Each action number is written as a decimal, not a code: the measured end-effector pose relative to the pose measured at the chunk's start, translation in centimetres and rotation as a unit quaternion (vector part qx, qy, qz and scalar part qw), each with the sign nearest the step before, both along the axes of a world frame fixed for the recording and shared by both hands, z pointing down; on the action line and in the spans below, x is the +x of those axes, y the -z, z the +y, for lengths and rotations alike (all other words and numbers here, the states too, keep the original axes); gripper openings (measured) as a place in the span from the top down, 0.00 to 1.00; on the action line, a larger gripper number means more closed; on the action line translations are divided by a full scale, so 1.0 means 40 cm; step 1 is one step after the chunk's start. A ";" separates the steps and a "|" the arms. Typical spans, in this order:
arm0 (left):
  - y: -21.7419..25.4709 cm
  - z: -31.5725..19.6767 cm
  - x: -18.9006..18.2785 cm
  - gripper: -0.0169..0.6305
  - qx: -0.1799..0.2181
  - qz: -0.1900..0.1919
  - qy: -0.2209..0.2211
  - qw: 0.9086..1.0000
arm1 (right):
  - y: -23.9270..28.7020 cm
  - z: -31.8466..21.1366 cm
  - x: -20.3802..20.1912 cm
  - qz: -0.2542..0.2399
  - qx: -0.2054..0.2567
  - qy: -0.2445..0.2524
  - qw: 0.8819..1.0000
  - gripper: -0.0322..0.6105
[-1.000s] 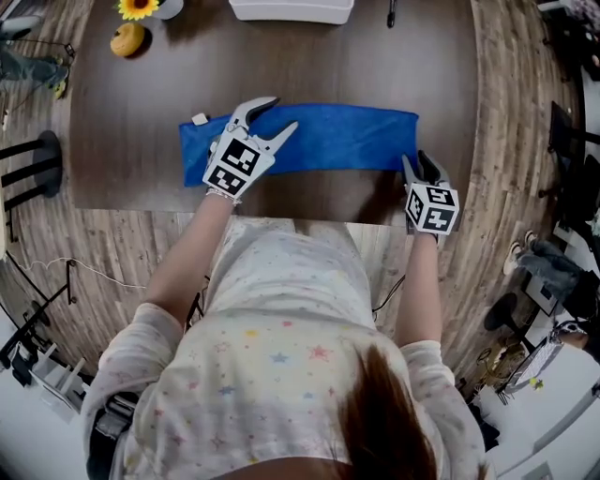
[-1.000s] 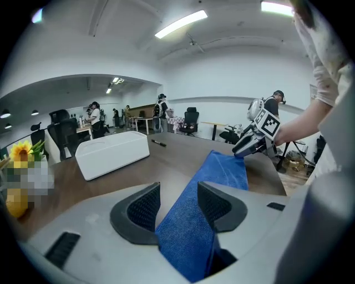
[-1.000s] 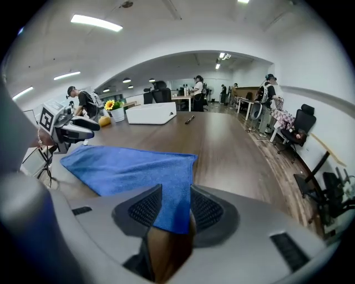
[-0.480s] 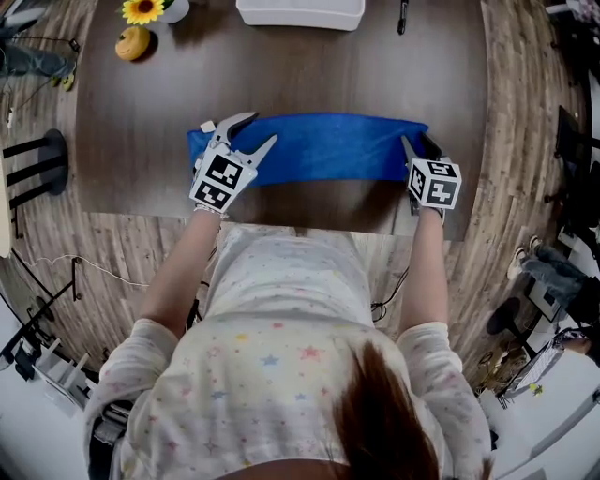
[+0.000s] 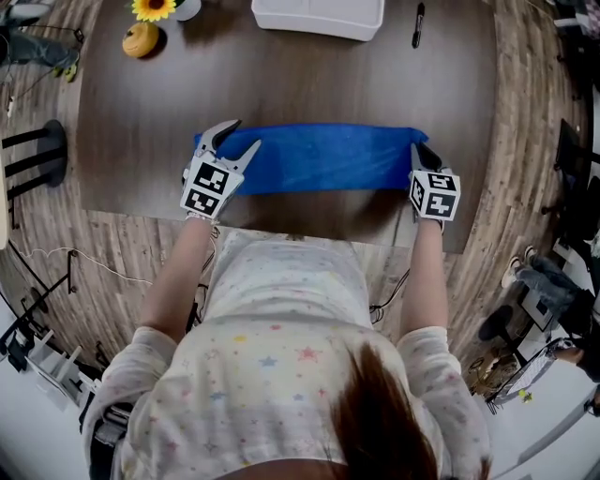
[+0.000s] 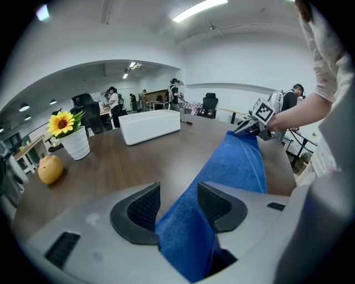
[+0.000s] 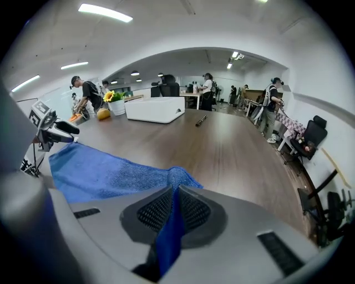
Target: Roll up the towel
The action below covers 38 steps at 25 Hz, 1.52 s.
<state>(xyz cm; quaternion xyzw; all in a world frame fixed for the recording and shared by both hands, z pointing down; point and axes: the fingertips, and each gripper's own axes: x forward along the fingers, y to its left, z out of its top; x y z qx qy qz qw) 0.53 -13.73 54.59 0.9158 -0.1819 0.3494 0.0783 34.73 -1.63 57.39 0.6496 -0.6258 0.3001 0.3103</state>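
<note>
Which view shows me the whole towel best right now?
The head view: the blue towel shows whole, end to end. The left gripper view shows it foreshortened, running away lengthwise. The right gripper view shows mostly the corner pinched in its jaws.

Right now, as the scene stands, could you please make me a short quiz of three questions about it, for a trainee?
1. True or false: the right gripper is shut on the blue cloth towel.
2. In the head view, where does the black pen lie from the white rectangular box? A to its right; B on top of it; C to its left.
3. Fill in: the jaws of the left gripper stand ___, with the towel between them.
Key: 1 true; 2 A; 3 apart.
</note>
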 end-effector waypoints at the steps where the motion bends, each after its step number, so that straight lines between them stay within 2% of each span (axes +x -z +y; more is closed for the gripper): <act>1: -0.005 -0.010 -0.019 0.68 0.000 -0.004 0.007 1.000 | -0.001 -0.011 0.002 0.003 0.000 0.003 1.000 0.90; 7: -0.057 -0.037 -0.119 0.68 -0.013 -0.039 0.051 0.998 | 0.000 -0.106 0.019 0.024 0.002 0.035 0.999 0.90; 10: -0.083 -0.032 -0.152 0.68 -0.027 -0.050 0.059 0.997 | 0.000 -0.161 0.019 0.035 0.002 0.054 0.998 0.90; 15: -0.098 -0.026 -0.162 0.69 -0.043 -0.033 0.053 0.997 | 0.008 -0.227 0.017 0.046 -0.001 0.070 0.996 0.90; 16: -0.094 -0.019 -0.153 0.71 -0.045 -0.032 0.043 0.998 | 0.008 -0.233 0.018 0.047 -0.002 0.072 0.996 0.90; 18: -0.090 0.002 -0.134 0.86 -0.046 -0.036 0.019 0.998 | 0.005 -0.245 0.018 0.047 -0.002 0.073 0.996 0.90; 19: -0.090 0.009 -0.131 0.90 -0.043 -0.040 0.011 0.998 | 0.004 -0.251 0.016 0.046 -0.001 0.074 0.996 0.90; 25: -0.086 0.014 -0.154 0.92 -0.046 -0.056 0.016 0.997 | 0.008 -0.292 0.010 0.044 0.003 0.082 0.996 0.90; 27: -0.090 0.012 -0.175 0.92 -0.041 -0.066 0.032 0.996 | 0.007 -0.309 0.012 0.042 0.007 0.085 0.995 0.90; 31: -0.087 0.007 -0.226 0.92 -0.058 -0.038 0.103 0.992 | 0.012 -0.355 -0.016 0.038 0.017 0.107 0.993 0.90; 35: -0.090 0.003 -0.261 0.92 -0.045 -0.053 0.128 0.989 | 0.024 -0.430 -0.062 0.040 0.030 0.138 0.989 0.90; 38: -0.088 -0.008 -0.285 0.92 -0.045 -0.049 0.160 0.985 | 0.039 -0.480 -0.089 0.041 0.041 0.158 0.986 0.90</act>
